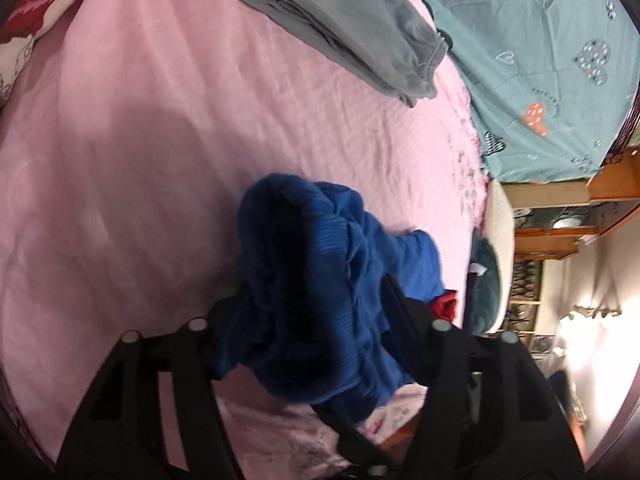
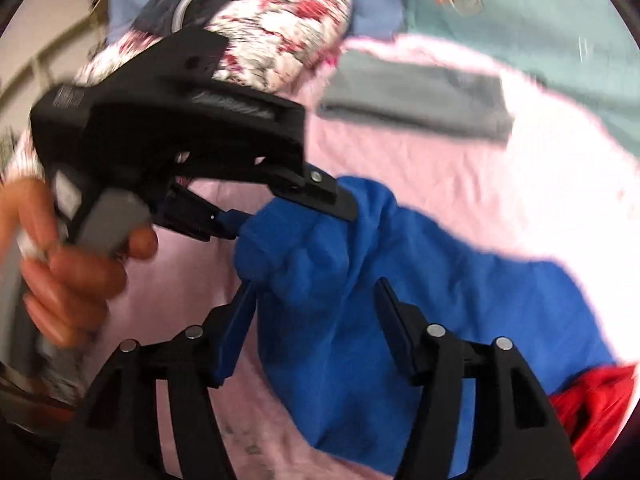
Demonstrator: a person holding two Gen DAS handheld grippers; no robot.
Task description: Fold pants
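Pink bed sheet [image 1: 160, 160] fills most of both views, w/ a teal heart-print cover [image 1: 540, 60] along its far side and a red-and-white floral pillow [image 2: 280, 32] at one end. Folded grey pants [image 1: 340, 20] lie flat on the sheet, well apart from the work.

Blue pants [image 2: 400, 280] are bunched in a loose heap on the pink sheet, near its edge, one end lifted off the sheet. A bit of red cloth [image 2: 592, 408] pokes out beside them.

Left gripper [image 2: 296, 208], held by a hand [image 2: 72, 264] at the left of the right wrist view, has its jaws partly spread w/ a fold of the blue pants between them; upper finger lies on the fabric, but can't tell if the pads actually pinch it.

Right gripper [image 2: 316, 320] sits w/ jaws apart around the blue fabric: left pad against the cloth edge, right pad lying over it, no clear squeeze. Right wrist view is blurred.
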